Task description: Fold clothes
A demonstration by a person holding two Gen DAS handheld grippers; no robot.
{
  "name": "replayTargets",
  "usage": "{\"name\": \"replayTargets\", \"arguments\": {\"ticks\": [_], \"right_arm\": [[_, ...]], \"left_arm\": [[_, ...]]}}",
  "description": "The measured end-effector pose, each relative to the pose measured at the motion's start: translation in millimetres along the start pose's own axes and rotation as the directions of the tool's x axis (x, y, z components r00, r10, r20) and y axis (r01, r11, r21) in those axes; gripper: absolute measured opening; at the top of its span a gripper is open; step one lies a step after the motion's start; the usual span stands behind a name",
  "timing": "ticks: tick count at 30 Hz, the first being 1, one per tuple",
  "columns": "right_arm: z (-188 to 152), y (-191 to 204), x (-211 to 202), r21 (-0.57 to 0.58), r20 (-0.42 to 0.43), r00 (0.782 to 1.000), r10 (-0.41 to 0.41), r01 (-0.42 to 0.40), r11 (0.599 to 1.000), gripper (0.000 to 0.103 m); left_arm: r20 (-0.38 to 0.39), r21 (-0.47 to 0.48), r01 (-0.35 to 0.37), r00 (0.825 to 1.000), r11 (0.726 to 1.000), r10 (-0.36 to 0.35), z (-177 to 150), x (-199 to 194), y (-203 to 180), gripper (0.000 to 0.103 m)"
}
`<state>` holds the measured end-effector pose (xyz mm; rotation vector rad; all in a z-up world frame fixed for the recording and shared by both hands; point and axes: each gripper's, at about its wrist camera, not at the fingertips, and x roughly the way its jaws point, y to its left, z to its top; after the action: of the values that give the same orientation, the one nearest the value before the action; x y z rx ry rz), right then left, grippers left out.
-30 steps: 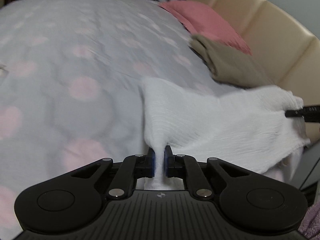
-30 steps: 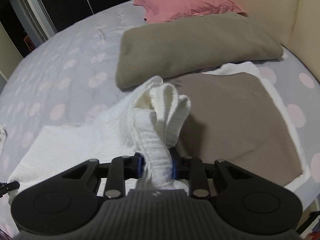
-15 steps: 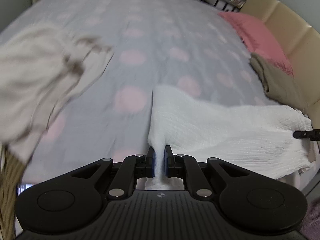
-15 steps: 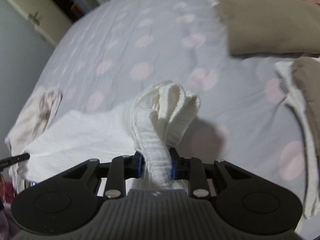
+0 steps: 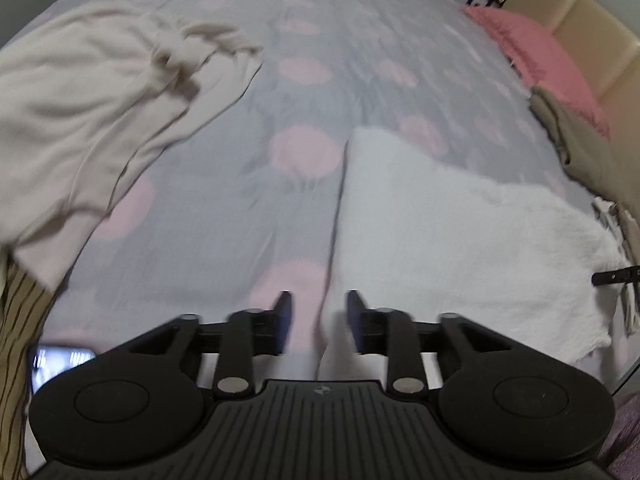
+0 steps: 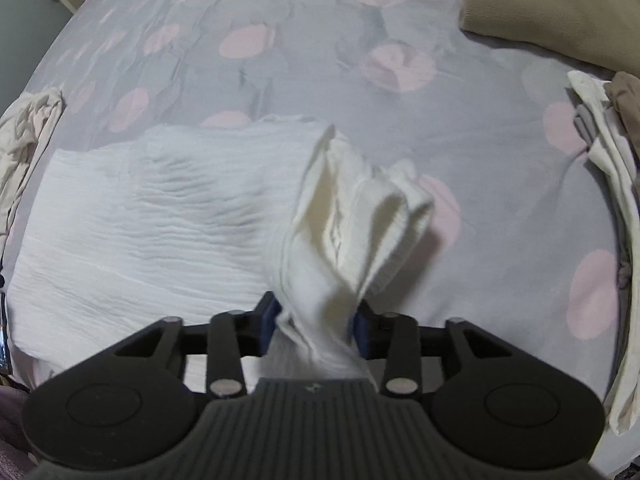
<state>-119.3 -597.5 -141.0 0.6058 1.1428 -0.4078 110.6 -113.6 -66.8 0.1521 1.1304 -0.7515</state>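
White ribbed cloth (image 6: 132, 220) is lying spread flat on the bedspread (image 6: 304, 40), grey with pink dots, running left to right in front of me. In the left wrist view the same cloth (image 5: 448, 236) is stretching away to the right, its near corner trailing down between my left fingers. My left gripper (image 5: 318, 320) is standing with its jaws parted, the corner loose in the gap and not pinched; motion blur here, so I can't tell if the fabric is touching either pad. My right gripper (image 6: 316, 320) is pinching a bunched end of the cloth, the gathered folds (image 6: 360, 216) sticking up and fanning out above the fingertips, a shadow falling on the bedspread just beside them. The right gripper's tip is also showing as a thin black bar at the far right edge of the left view.

Outward from there: a crumpled cream garment (image 5: 96, 96) is lying on the bedspread well to the left. A striped brown fabric (image 5: 16, 344) is sitting at the left edge. A pink pillow (image 5: 540, 60) and a tan pillow (image 6: 560, 4) are resting near the beige headboard (image 5: 592, 40). A folded stack, cream with brown on top (image 6: 608, 160), is lying at the right edge, apart from the white cloth
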Motion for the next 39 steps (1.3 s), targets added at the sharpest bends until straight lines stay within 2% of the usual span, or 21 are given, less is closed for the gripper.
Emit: {"name": "replayTargets", "arguments": {"ticks": [1, 3, 4, 5, 8, 13, 20, 21, 22, 23, 24, 25, 26, 28, 31, 34, 37, 39], "right_arm": [[1.4, -4.7, -3.2, 0.015, 0.019, 1.0, 0.011, -0.011, 1.0, 0.049], [6.1, -14.0, -10.8, 0.047, 0.071, 0.997, 0.034, -0.037, 0.998, 0.061], [9.2, -17.4, -14.5, 0.062, 0.101, 0.994, 0.04, -0.046, 0.997, 0.07], [12.4, -20.8, -18.3, 0.077, 0.131, 0.99, 0.046, -0.056, 0.995, 0.076], [21.1, -35.6, -19.8, 0.142, 0.187, 0.98, 0.072, -0.1, 0.985, 0.077], [31.7, -53.8, 6.0, 0.235, 0.172, 0.98, 0.101, -0.141, 0.962, 0.079], [42.1, -65.7, 40.6, 0.305, 0.151, 0.977, 0.153, -0.193, 0.933, 0.083], [43.6, -65.7, 43.0, 0.305, 0.152, 0.976, 0.154, -0.194, 0.932, 0.083], [45.8, -63.8, 45.3, 0.297, 0.151, 0.977, 0.15, -0.19, 0.936, 0.081], [48.4, -60.4, 47.1, 0.28, 0.149, 0.978, 0.148, -0.185, 0.942, 0.074], [50.9, -55.8, 47.3, 0.258, 0.15, 0.977, 0.15, -0.185, 0.948, 0.065], [53.5, -50.8, 46.9, 0.234, 0.15, 0.977, 0.153, -0.186, 0.954, 0.049], [55.9, -45.9, 45.3, 0.214, 0.152, 0.976, 0.158, -0.188, 0.959, 0.039], [60.3, -35.5, 39.3, 0.167, 0.161, 0.974, 0.158, -0.185, 0.968, 0.035], [64.7, -23.4, 22.0, 0.089, 0.205, 0.966, 0.157, -0.178, 0.98, 0.033], [67.5, -15.0, 3.9, 0.029, 0.268, 0.951, 0.152, -0.166, 0.986, 0.033], [70.9, -3.3, 1.4, -0.034, 0.311, 0.944, 0.115, -0.11, 0.993, 0.033], [74.9, 5.9, 11.1, -0.08, 0.298, 0.953, 0.053, -0.03, 0.996, 0.036]], "left_arm": [[0.01, 0.006, 0.007, 1.0, 1.0, -0.008, 5.0, 2.5, -2.4, 0.046], [0.021, 0.019, 0.029, 0.999, 0.999, -0.029, 14.6, 12.6, -7.2, 0.049], [0.021, 0.021, 0.033, 0.999, 0.999, -0.034, 18.8, 19.8, -8.8, 0.051], [0.018, 0.021, 0.033, 0.999, 0.999, -0.033, 23.0, 27.6, -9.9, 0.051], [0.002, 0.007, 0.041, 0.999, 0.999, -0.041, 32.5, 51.8, -11.5, 0.052], [-0.029, -0.035, 0.07, 0.997, 0.997, -0.071, 45.5, 88.7, -12.1, 0.052], [0.028, -0.057, 0.111, 0.994, 0.992, -0.109, 61.9, 111.0, -16.4, 0.052], [0.037, -0.057, 0.117, 0.993, 0.992, -0.115, 63.2, 112.9, -17.7, 0.048], [0.044, -0.052, 0.117, 0.992, 0.992, -0.115, 64.2, 114.6, -19.3, 0.041], [0.052, -0.045, 0.114, 0.992, 0.992, -0.112, 64.8, 115.6, -21.0, 0.037], [0.058, -0.037, 0.11, 0.992, 0.993, -0.108, 65.5, 116.0, -23.1, 0.028], [0.063, -0.031, 0.105, 0.993, 0.994, -0.103, 66.1, 115.7, -25.1, 0.021], [0.068, -0.03, 0.101, 0.993, 0.994, -0.099, 66.4, 114.0, -26.6, 0.018], [0.09, -0.028, 0.086, 0.992, 0.996, -0.083, 66.8, 106.9, -29.9, 0.01], [0.156, -0.008, 0.039, 0.987, 0.999, -0.038, 66.9, 86.2, -37.6, 0.008], [0.235, 0.006, 0.003, 0.972, 1.0, -0.004, 68.1, 61.2, -42.6, 0.007], [0.265, 0.0, 0.0, 0.964, 1.0, 0.0, 72.4, 51.6, -41.0, 0.007], [0.23, -0.003, -0.011, 0.973, 1.0, 0.011, 73.4, 58.7, -39.3, 0.009]]}}
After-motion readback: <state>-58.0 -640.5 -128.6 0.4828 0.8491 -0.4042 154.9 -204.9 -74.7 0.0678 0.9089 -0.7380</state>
